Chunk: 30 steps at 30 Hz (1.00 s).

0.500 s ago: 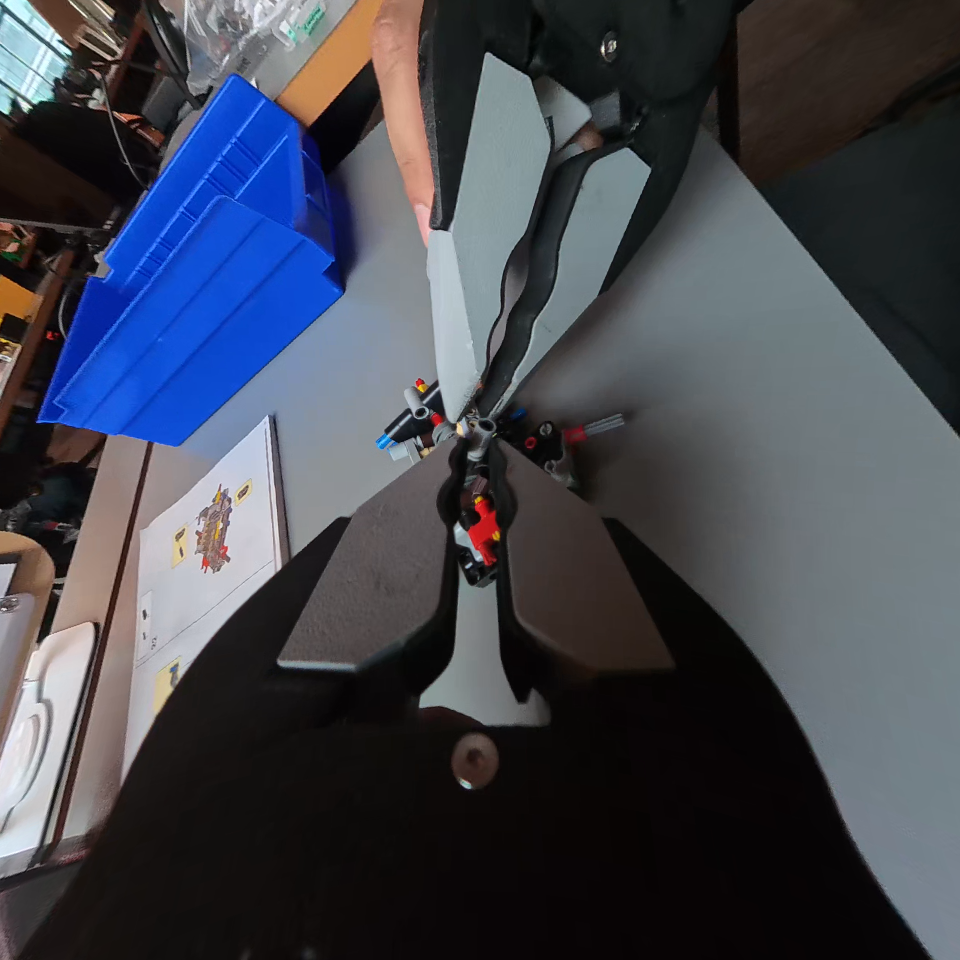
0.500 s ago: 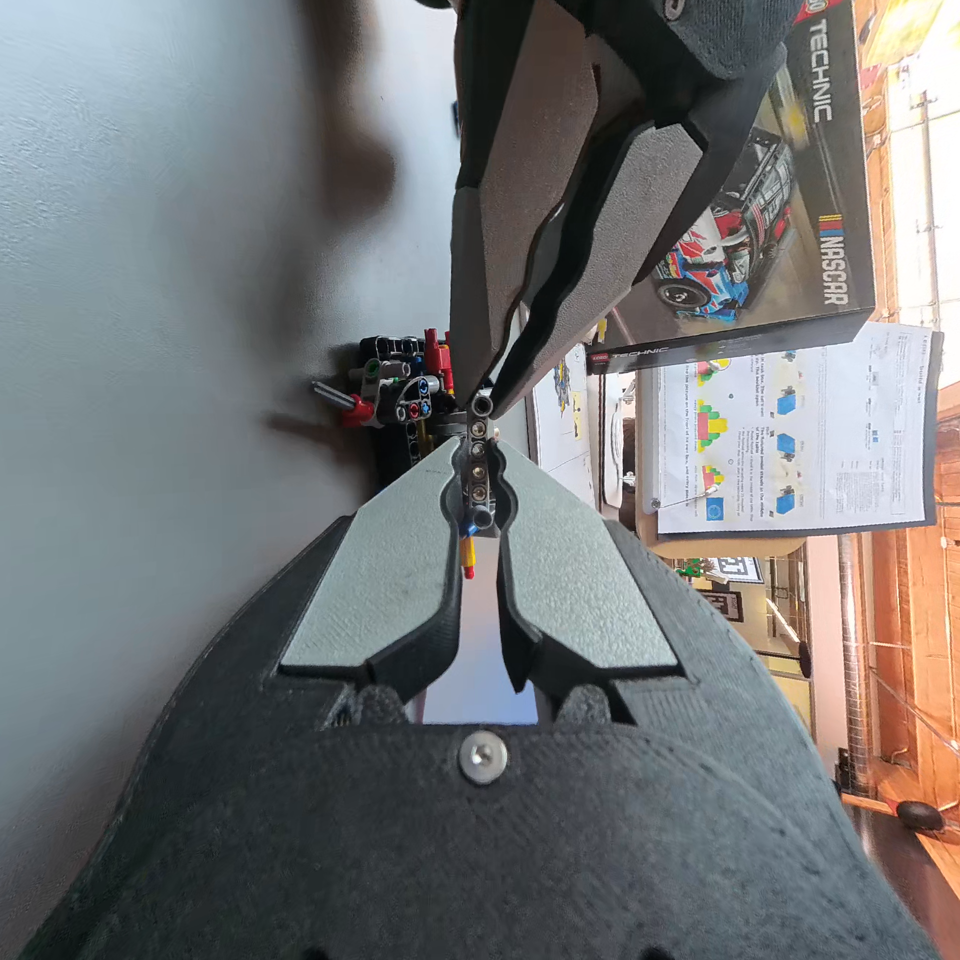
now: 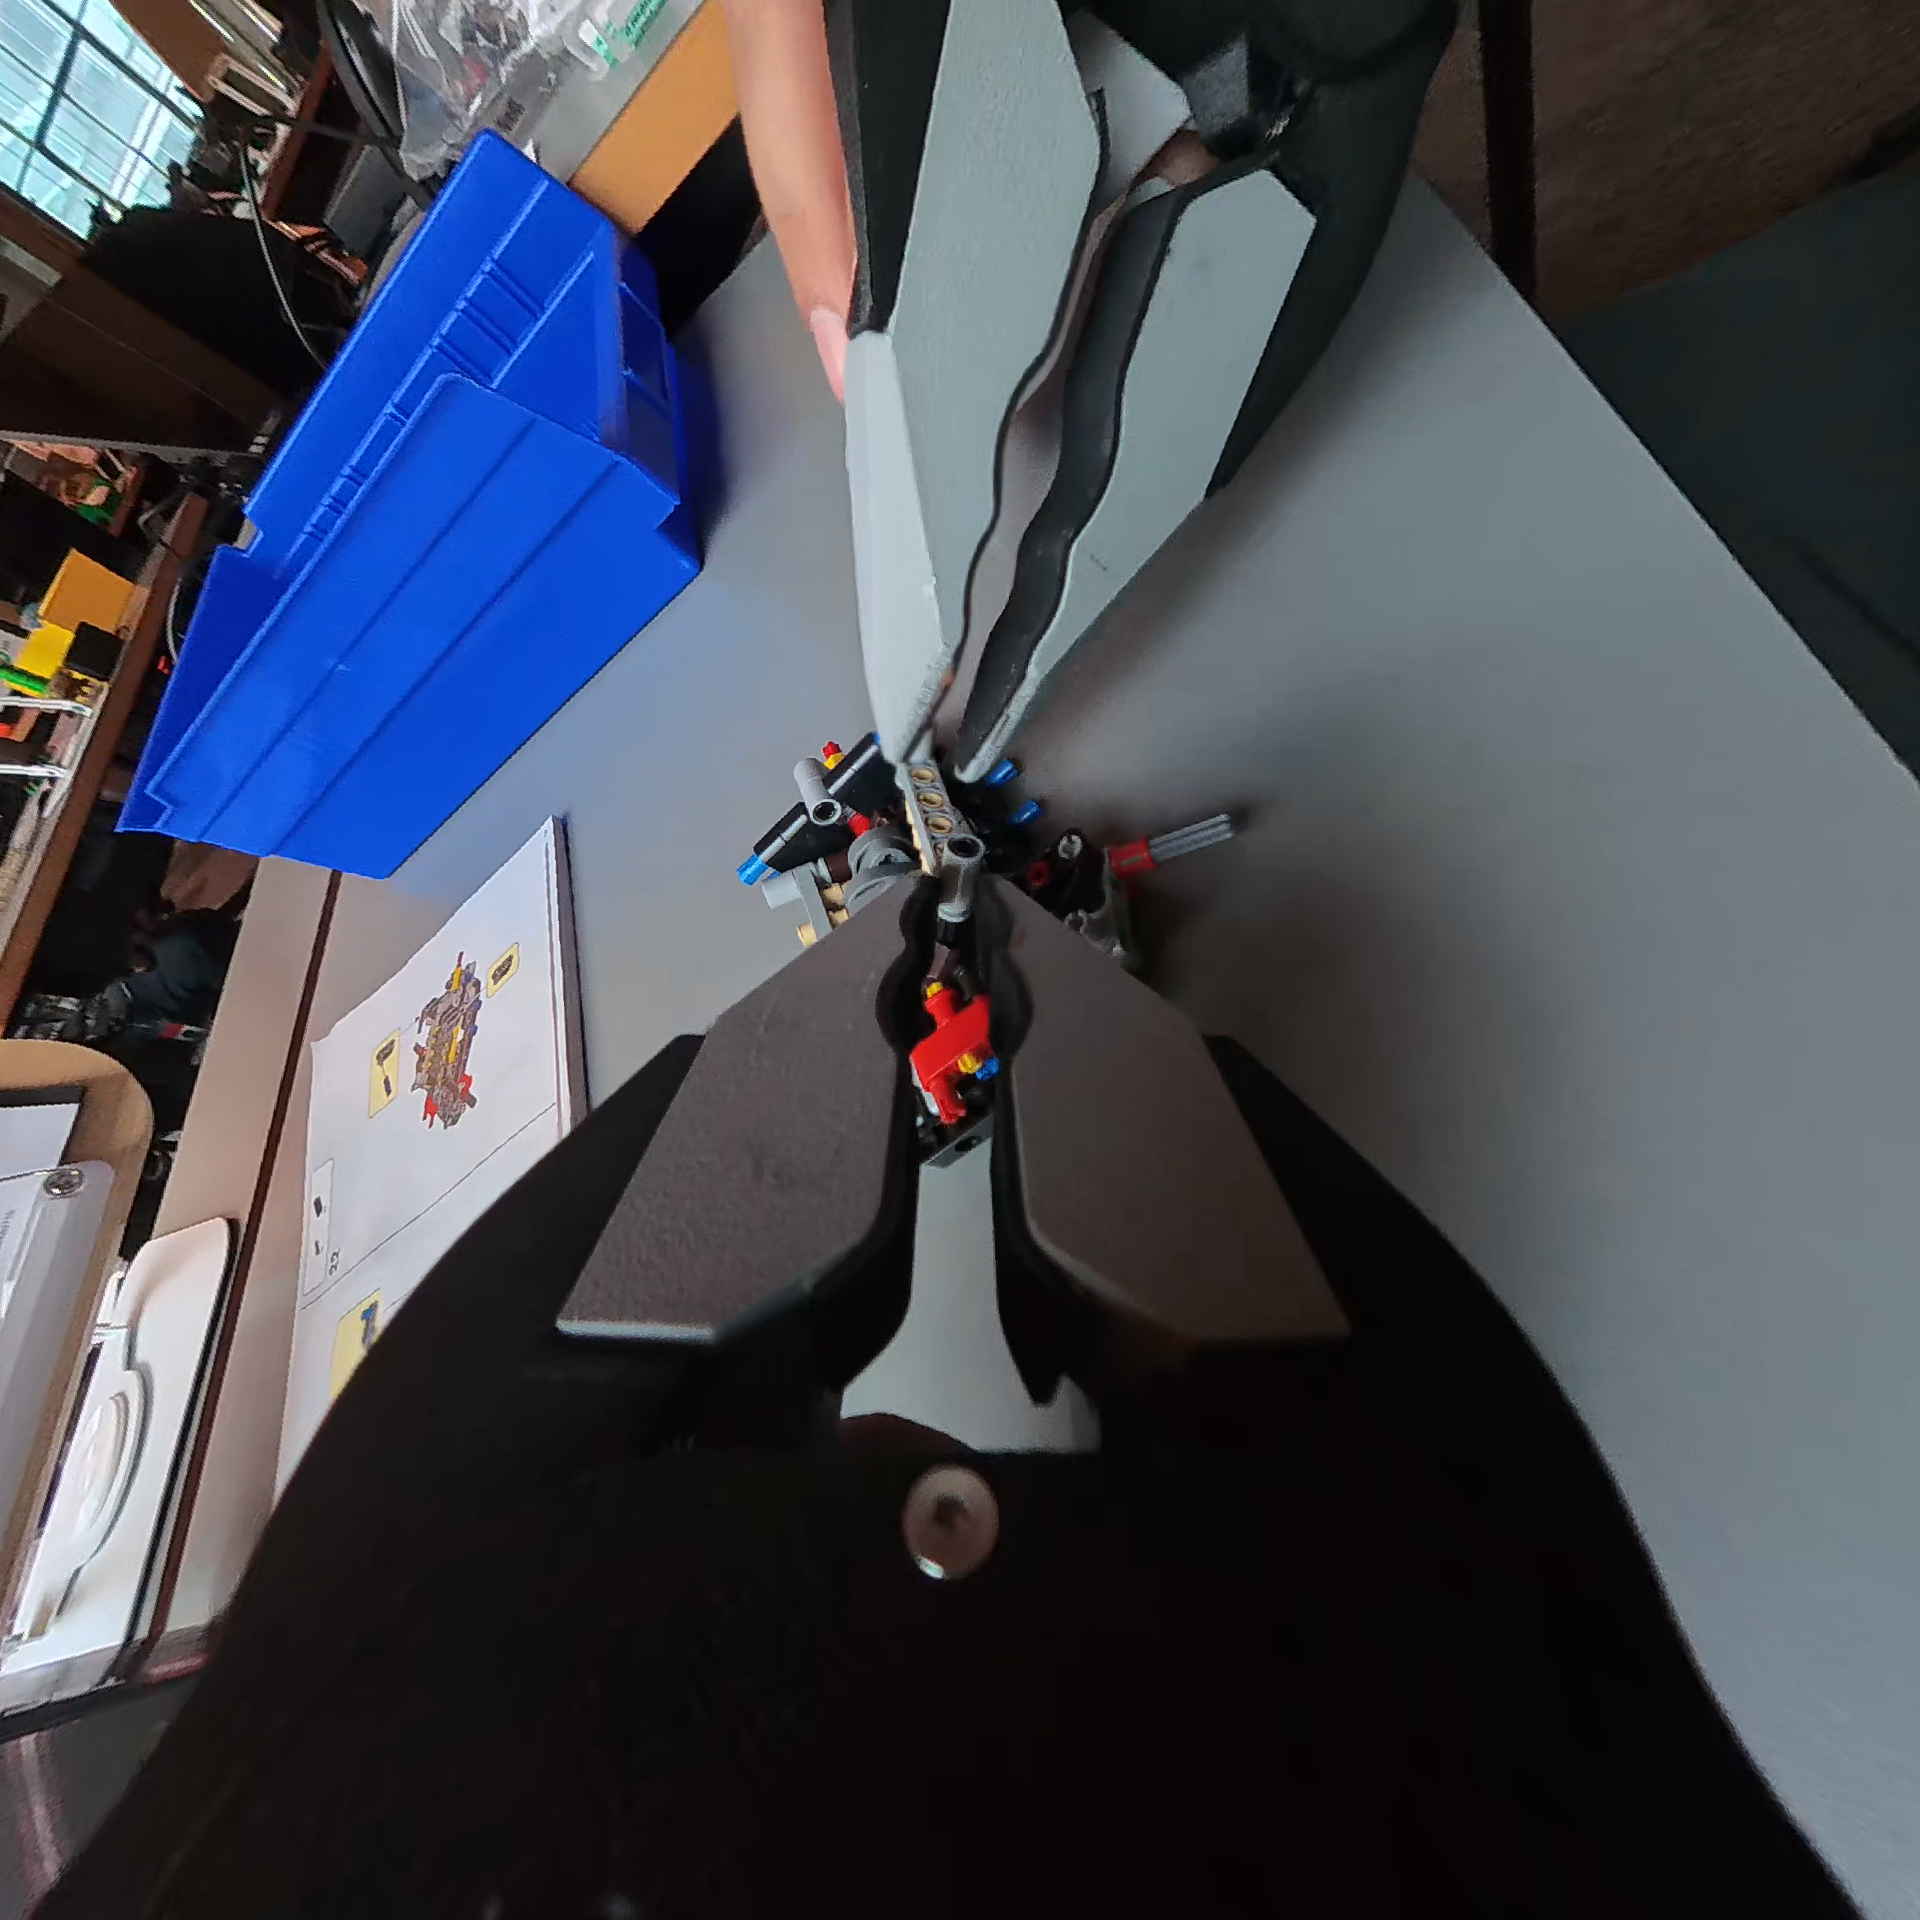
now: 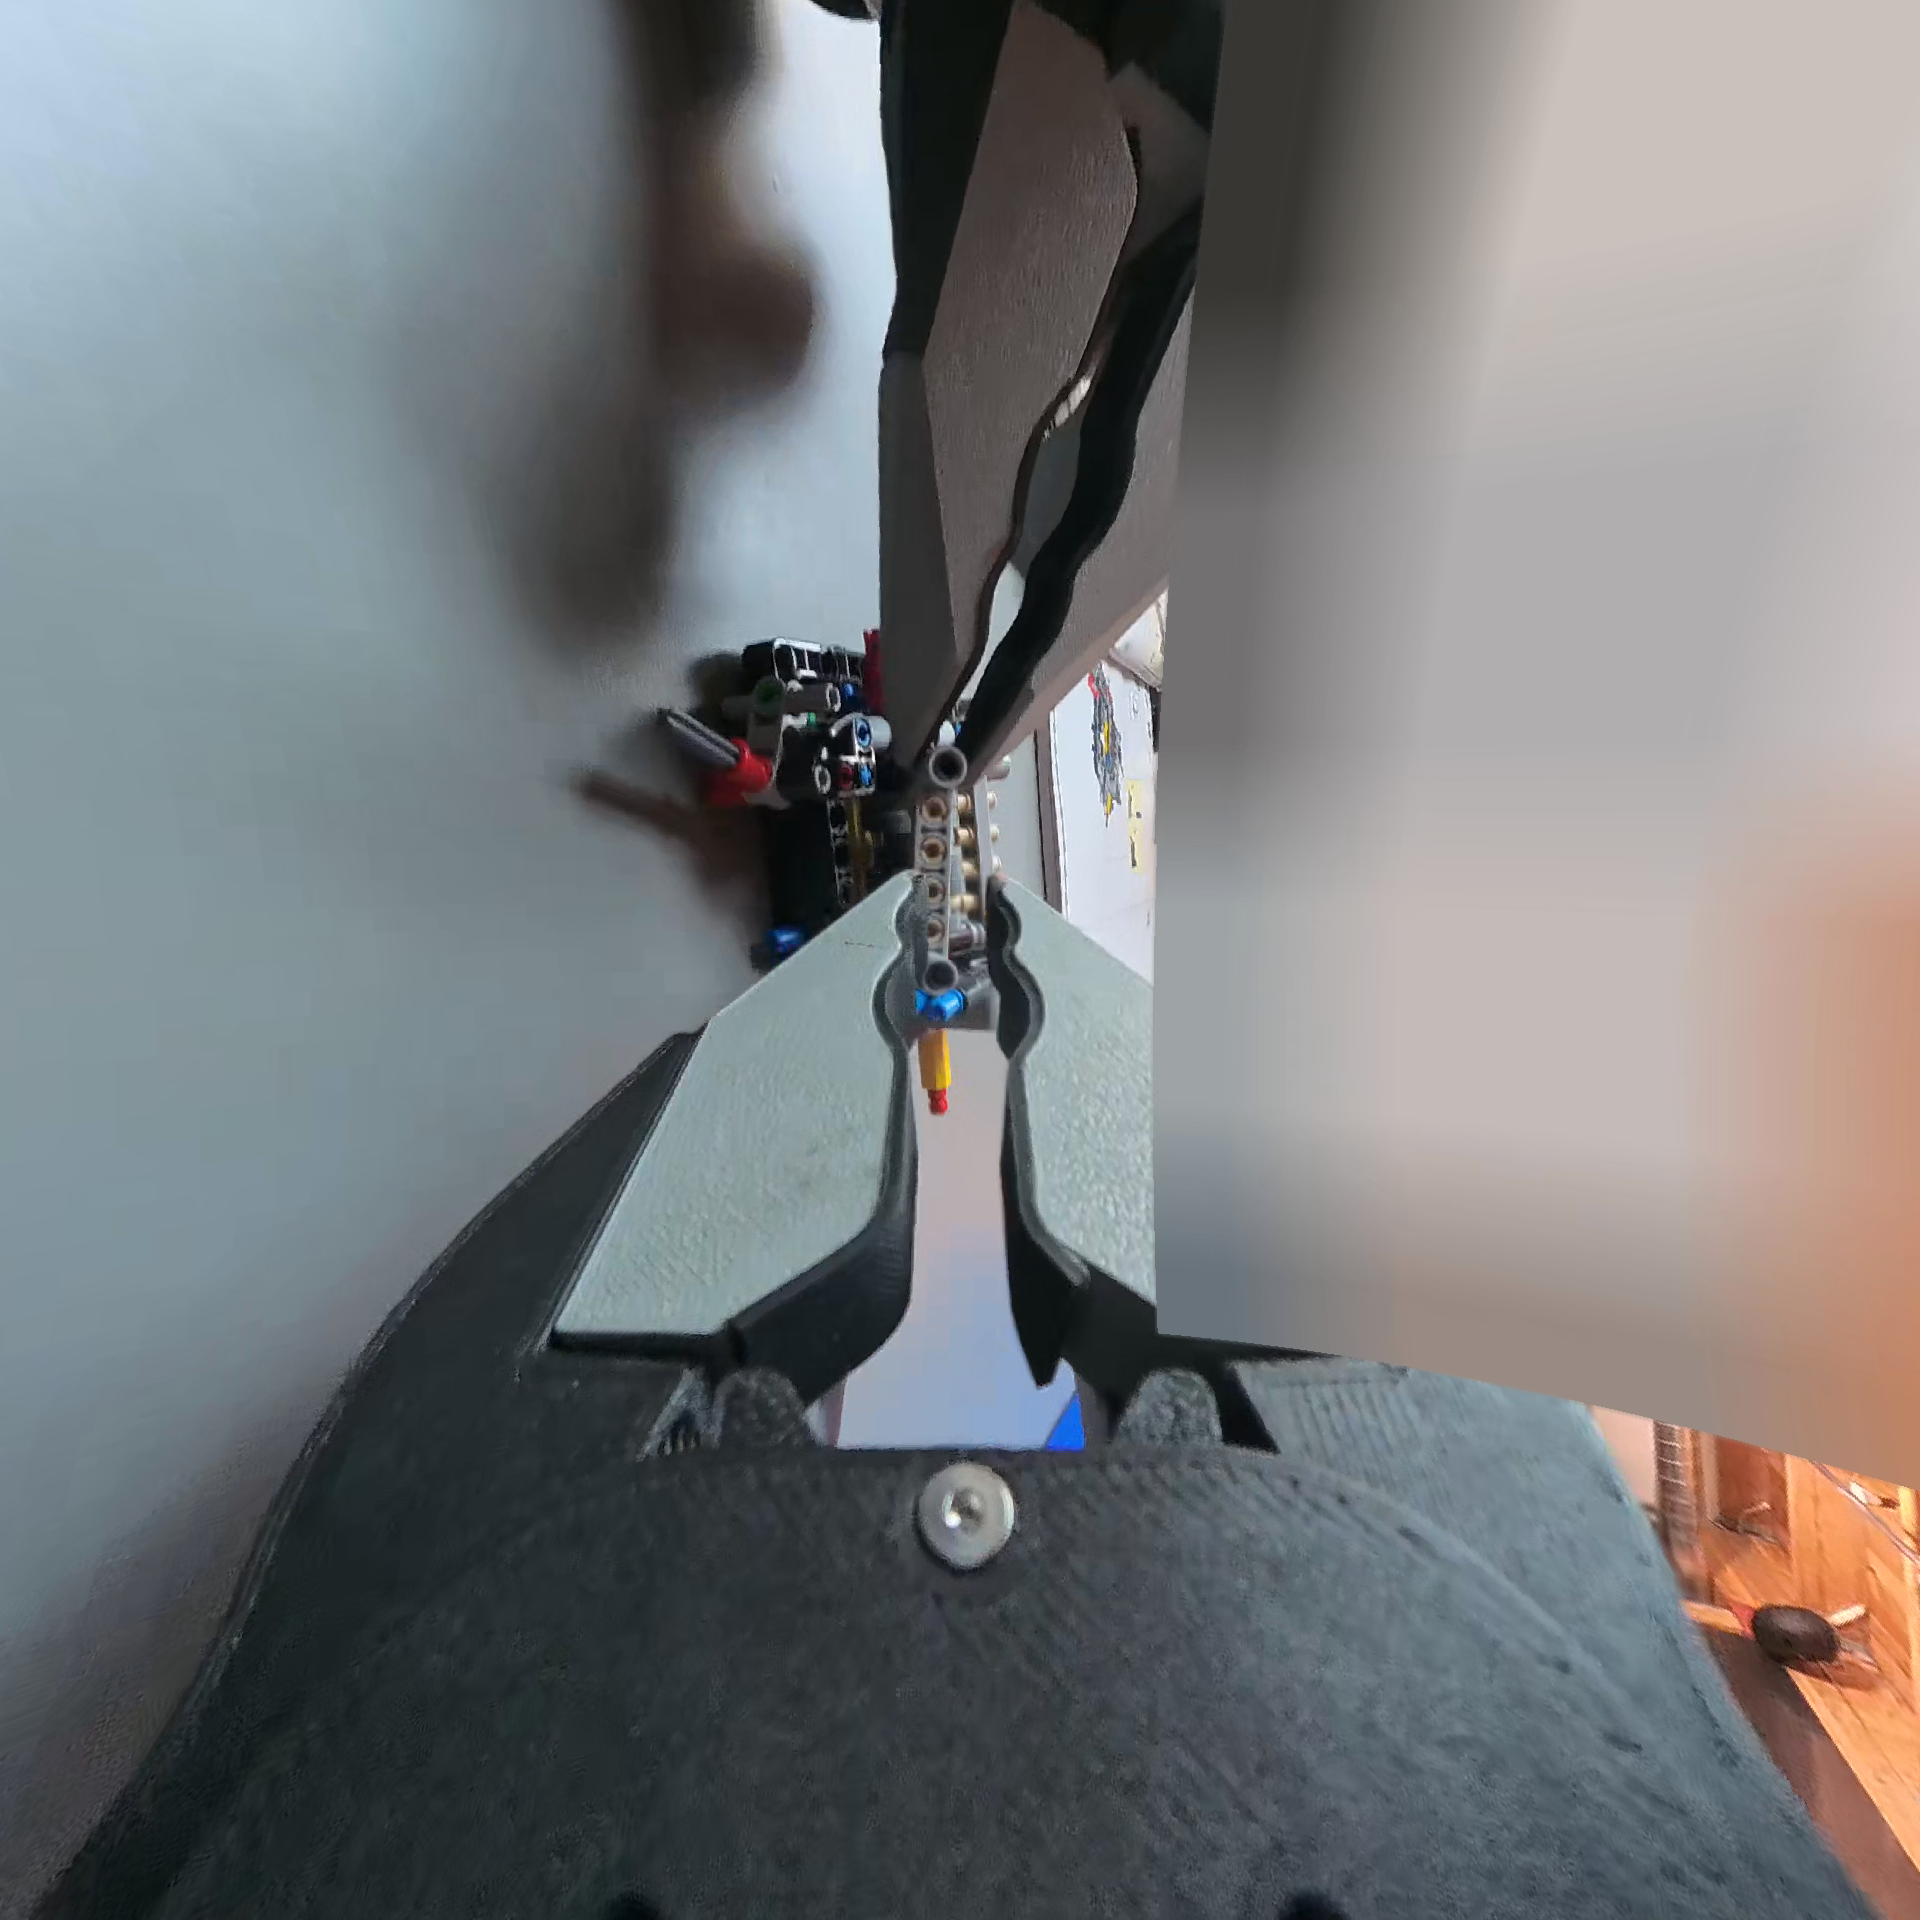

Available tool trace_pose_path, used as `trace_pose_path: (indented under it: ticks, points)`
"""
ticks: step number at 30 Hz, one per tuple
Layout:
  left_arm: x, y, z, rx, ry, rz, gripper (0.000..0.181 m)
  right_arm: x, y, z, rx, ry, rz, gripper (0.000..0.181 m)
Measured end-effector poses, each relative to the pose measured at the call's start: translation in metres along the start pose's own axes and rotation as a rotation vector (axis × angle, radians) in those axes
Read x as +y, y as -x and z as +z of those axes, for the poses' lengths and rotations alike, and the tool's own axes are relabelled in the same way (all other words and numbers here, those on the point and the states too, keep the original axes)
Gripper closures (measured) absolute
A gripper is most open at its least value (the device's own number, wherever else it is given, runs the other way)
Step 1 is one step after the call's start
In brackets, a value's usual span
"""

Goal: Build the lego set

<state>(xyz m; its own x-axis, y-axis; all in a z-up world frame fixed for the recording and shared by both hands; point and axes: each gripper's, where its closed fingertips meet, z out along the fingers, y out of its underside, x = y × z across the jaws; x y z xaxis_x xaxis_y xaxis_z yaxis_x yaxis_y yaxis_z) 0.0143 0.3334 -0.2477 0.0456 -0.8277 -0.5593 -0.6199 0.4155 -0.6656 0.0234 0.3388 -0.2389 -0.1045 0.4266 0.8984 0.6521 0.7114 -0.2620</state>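
A grey beam [image 4: 935, 883] is gripped by the right tool [image 4: 951, 935]; the model [image 3: 951, 1049] is clamped by the left tool [image 3: 951, 935]. The beam is being pinned on, it seems. Next, aligned pressure is needed.

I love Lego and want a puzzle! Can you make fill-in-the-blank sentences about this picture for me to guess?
1. The stacked storage bins on the table are ____ in colour.
2. The right gripper pinches a grey beam that has a row of round ____ along it.
3. The left gripper holds the lego model, and a bright ____ piece sits between its fingers.

Missing words: blue; holes; red.
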Motion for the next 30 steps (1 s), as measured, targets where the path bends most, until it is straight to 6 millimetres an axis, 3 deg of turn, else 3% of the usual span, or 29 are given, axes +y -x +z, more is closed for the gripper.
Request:
trace_pose_path:
  ticks: [1, 30]
  points:
    - [-0.001, 0.0, 0.0, -0.008, -0.003, 0.006, 0.178, 0.002, 0.0, 0.0, 0.001, 0.014, -0.007, 0.171]
    - [-0.001, 0.003, 0.0, -0.063, -0.022, 0.01, 0.178, 0.021, 0.0, 0.005, 0.029, 0.128, -0.144, 0.173]
